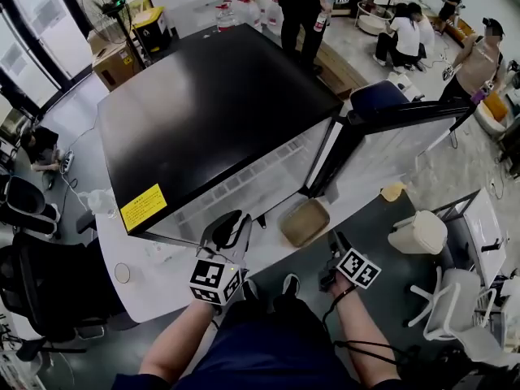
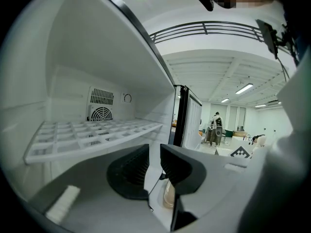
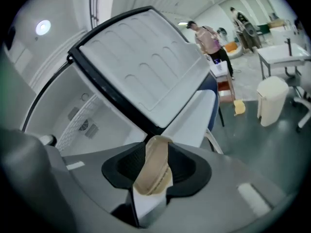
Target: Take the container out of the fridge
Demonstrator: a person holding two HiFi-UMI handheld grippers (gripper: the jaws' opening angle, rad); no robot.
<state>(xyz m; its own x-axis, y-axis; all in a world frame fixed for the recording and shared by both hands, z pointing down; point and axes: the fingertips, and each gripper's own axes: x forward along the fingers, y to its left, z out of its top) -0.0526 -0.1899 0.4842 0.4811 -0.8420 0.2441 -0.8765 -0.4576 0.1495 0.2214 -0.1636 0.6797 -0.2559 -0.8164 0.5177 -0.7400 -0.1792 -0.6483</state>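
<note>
The black-topped fridge (image 1: 211, 112) stands with its door (image 1: 390, 132) swung open to the right. A shallow tan container (image 1: 305, 222) sits just in front of the white interior, and my right gripper (image 1: 331, 246) comes at its near edge. In the right gripper view the container's rim (image 3: 153, 171) stands tilted between the jaws of the right gripper (image 3: 155, 164), and both pads touch it. My left gripper (image 1: 234, 227) is to the container's left at the fridge mouth. In its own view the left gripper (image 2: 154, 161) is open with nothing between the pads, facing the white wire shelf (image 2: 92, 135).
A white table (image 1: 154, 275) lies left of me beside the fridge. A white bin (image 1: 418, 232) and white chairs (image 1: 455, 299) stand on the dark floor to the right. Several people are at the back right. A fan (image 1: 106, 2) and boxes are at the back left.
</note>
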